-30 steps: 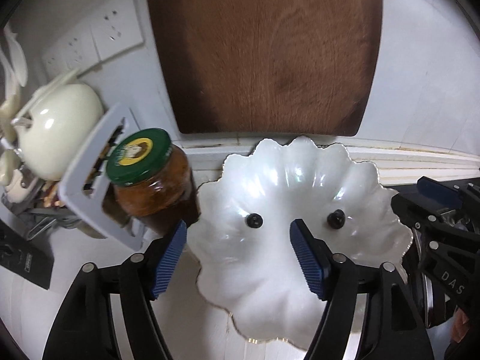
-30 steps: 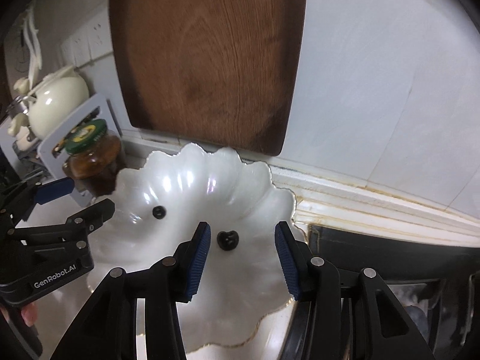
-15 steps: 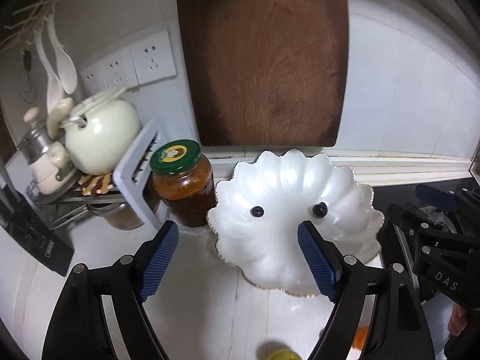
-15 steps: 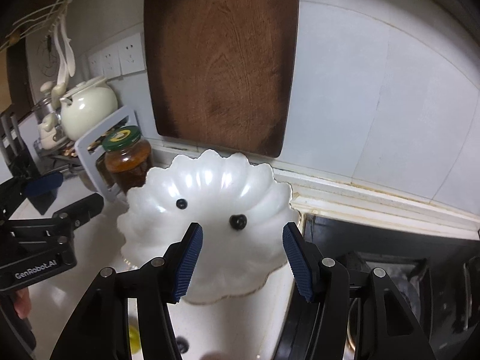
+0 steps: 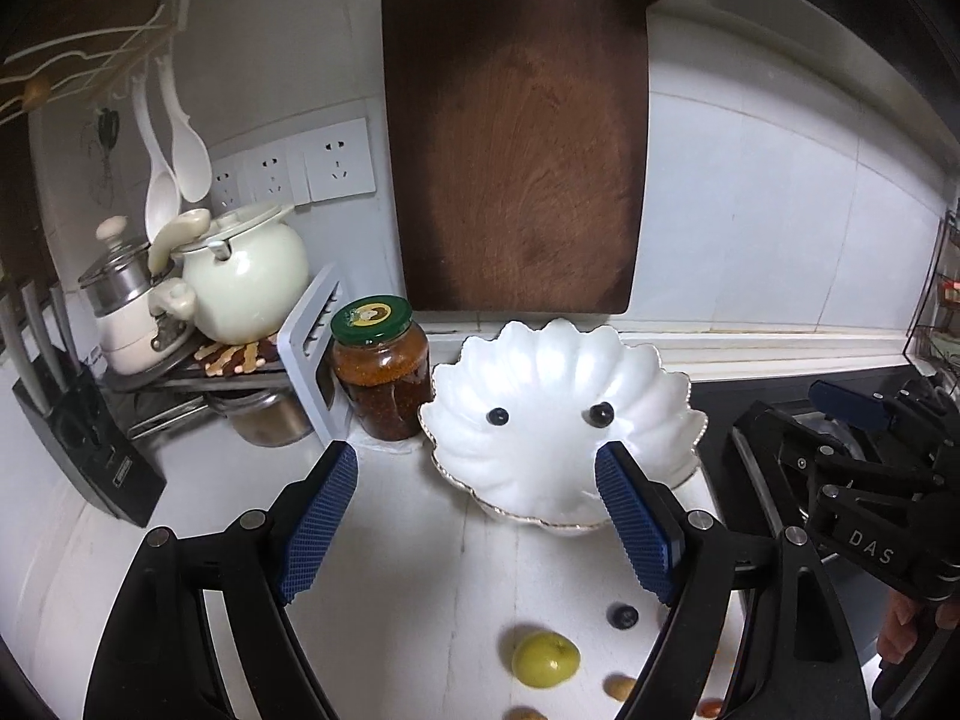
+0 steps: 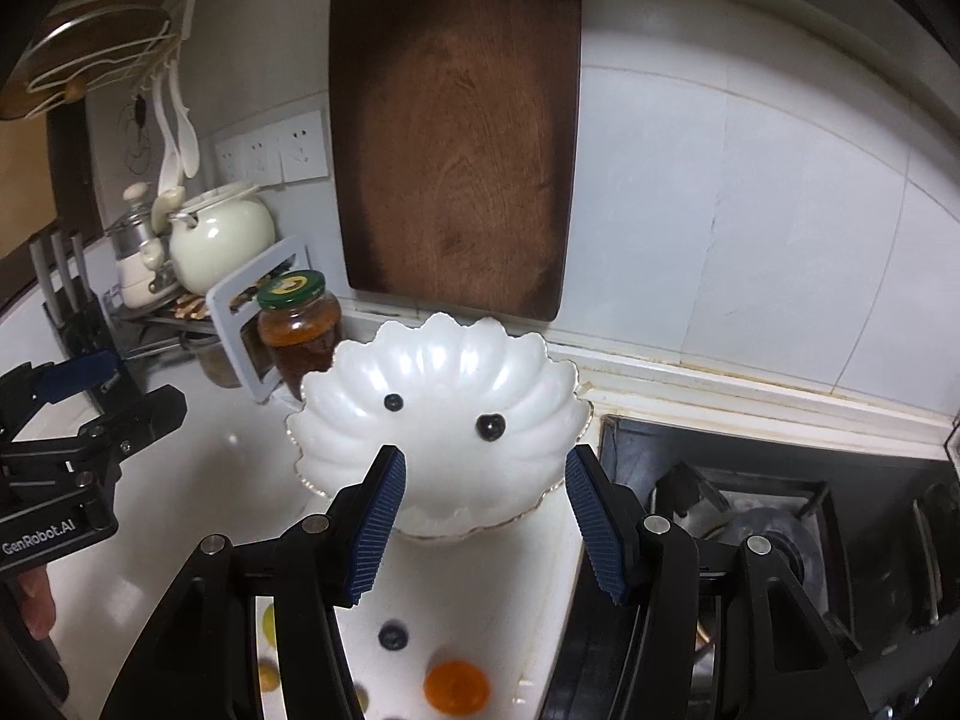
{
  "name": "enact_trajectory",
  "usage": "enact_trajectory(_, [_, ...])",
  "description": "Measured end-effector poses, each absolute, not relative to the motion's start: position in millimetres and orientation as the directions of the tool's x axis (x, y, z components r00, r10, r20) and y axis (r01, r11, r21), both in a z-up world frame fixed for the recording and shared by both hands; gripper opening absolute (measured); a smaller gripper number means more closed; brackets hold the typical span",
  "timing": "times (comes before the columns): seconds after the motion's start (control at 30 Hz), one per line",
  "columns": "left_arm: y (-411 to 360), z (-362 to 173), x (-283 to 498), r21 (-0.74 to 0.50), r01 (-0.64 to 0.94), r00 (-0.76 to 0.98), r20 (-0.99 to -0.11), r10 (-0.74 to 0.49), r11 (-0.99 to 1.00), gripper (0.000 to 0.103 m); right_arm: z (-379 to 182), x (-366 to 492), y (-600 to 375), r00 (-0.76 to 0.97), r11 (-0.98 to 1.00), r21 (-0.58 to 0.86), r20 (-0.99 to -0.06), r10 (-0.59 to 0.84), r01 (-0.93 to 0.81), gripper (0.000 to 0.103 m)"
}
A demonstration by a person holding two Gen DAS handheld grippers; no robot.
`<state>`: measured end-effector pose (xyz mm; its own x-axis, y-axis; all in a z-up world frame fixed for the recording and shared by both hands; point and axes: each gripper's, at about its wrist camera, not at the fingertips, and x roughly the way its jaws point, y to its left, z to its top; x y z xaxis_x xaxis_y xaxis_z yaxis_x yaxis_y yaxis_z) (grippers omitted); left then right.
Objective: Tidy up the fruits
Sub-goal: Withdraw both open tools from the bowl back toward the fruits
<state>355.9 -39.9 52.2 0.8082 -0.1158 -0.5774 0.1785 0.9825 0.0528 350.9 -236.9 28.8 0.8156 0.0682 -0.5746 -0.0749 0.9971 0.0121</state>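
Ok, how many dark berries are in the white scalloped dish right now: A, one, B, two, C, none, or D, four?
B: two dark berries lie apart inside the dish; a third berry sits on the counter in front of it.
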Motion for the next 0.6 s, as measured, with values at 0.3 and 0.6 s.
enact_trajectory(0.3, [-37.3, 52.1, 316.9, 0.067, 0.191, 0.814, -0.569, -0.119, 0.979, 0.082, 30.6, 313.5, -235.1, 0.829, 0.997, 0.006, -0.555, 0.072, -0.083, 0.057])
enact_trajectory(0.6, [-32.7, 39.0, 292.5, 0.05, 0.187, 0.796, -0.592, -0.122, 0.981, 0.082, 19.4, 286.3, -232.8, 0.819, 0.997, -0.002, -0.57, 0.066, -0.081, 0.057])
